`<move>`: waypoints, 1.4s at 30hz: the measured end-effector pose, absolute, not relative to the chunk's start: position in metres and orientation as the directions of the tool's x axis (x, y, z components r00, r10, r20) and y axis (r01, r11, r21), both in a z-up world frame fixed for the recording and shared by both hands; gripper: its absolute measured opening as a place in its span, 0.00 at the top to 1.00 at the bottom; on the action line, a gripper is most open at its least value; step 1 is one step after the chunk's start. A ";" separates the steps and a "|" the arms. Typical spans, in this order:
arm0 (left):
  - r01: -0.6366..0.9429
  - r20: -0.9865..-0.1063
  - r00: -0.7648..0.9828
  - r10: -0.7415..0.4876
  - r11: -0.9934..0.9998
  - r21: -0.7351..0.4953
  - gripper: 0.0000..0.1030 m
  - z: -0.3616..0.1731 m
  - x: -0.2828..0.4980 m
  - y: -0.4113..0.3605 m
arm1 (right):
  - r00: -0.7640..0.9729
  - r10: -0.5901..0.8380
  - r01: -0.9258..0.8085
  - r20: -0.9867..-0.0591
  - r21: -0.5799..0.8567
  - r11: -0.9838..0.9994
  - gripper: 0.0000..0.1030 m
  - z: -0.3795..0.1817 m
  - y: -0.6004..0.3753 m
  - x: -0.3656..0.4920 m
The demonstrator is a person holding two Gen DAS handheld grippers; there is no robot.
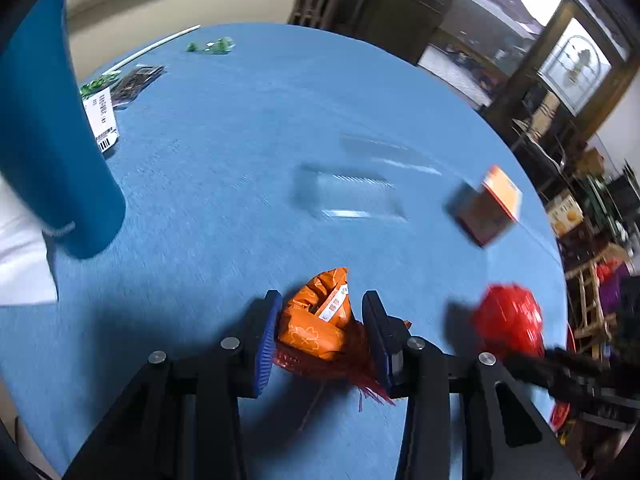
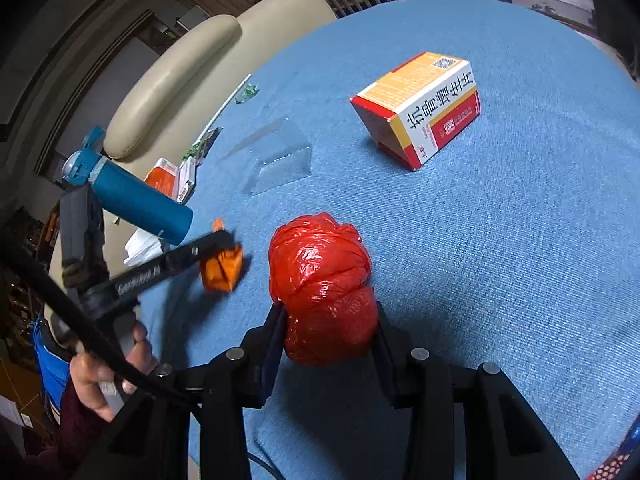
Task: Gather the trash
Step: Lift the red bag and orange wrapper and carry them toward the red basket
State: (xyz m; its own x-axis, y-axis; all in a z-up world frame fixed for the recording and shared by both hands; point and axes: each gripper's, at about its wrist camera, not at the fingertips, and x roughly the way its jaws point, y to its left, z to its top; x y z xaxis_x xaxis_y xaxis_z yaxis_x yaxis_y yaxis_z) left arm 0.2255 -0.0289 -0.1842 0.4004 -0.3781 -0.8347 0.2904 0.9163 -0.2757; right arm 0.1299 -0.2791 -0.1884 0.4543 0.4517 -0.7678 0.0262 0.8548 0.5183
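Left gripper [image 1: 320, 312] pinched on crinkled orange wrapper [image 1: 316, 320] over frayed red mesh, just beside the red bag. Right gripper [image 2: 326, 328] clamped on the glossy, wrinkled red plastic bag [image 2: 320, 280], balled up. Both on the blue woven tablecloth [image 2: 500, 260]; rectangular cardboard medicine box [image 2: 424, 108] well beyond the bag.

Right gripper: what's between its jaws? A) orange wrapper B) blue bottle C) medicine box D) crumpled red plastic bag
D: the right gripper is shut on the crumpled red plastic bag, while the medicine box sits apart on the blue tablecloth.
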 end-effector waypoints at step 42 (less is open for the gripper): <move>0.512 -0.670 0.659 -0.341 0.856 0.067 0.58 -0.044 0.085 -0.113 | 0.695 0.272 0.058 -0.666 0.428 0.902 0.58 -0.079 -0.345 0.010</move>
State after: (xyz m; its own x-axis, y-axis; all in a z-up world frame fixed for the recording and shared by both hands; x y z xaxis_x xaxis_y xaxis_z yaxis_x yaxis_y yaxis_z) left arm 0.0852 -0.1130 -0.0442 0.6591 -0.3413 -0.6701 0.5120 0.8564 0.0673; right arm 0.0098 -0.3455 -0.0790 0.6948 0.2717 -0.6659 0.0576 0.9019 0.4281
